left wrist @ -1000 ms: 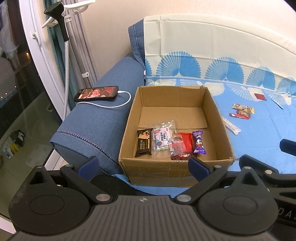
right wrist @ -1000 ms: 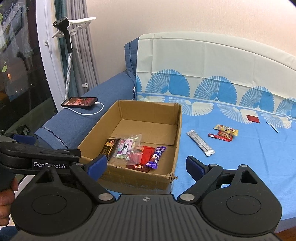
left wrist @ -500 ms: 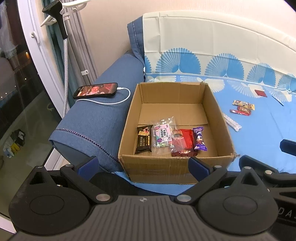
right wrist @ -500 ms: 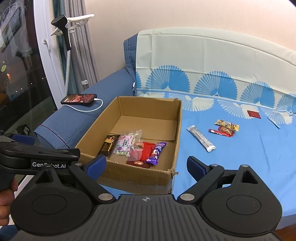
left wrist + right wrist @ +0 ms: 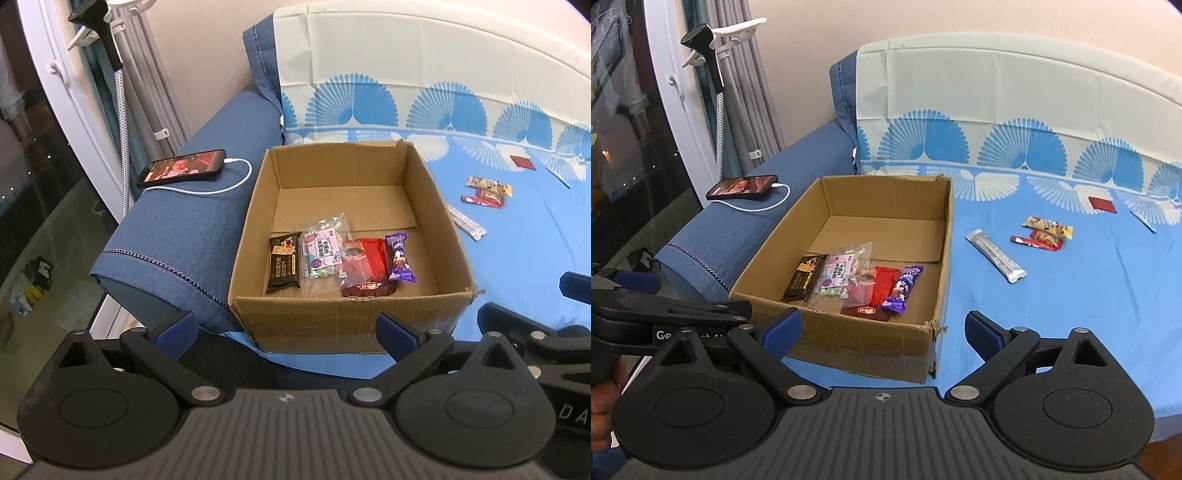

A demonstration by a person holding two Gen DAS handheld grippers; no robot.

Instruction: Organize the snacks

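Observation:
An open cardboard box point(image 5: 332, 325) point(image 5: 849, 343) sits on the blue sofa cover. Inside lie a dark chocolate bar point(image 5: 283, 266), a clear candy bag point(image 5: 323, 251), a red packet point(image 5: 365, 269) and a purple packet point(image 5: 399, 258). On the cover to the right lie a silver stick packet point(image 5: 995, 254), a yellow packet point(image 5: 1048, 226), a red bar point(image 5: 1036, 242) and a small red sachet point(image 5: 1102, 204). My left gripper point(image 5: 286, 332) is open and empty in front of the box's near wall. My right gripper point(image 5: 882, 330) is open and empty at the box's near right corner.
A phone point(image 5: 181, 172) with a white charging cable lies on the blue sofa armrest point(image 5: 177, 240) left of the box. A garment steamer pole point(image 5: 118, 85) and curtains stand by the glass door at left. The sofa backrest point(image 5: 997, 92) rises behind.
Both grippers have pulled back and risen slightly; the box and snacks look a little farther away. Nothing was picked up or put down.

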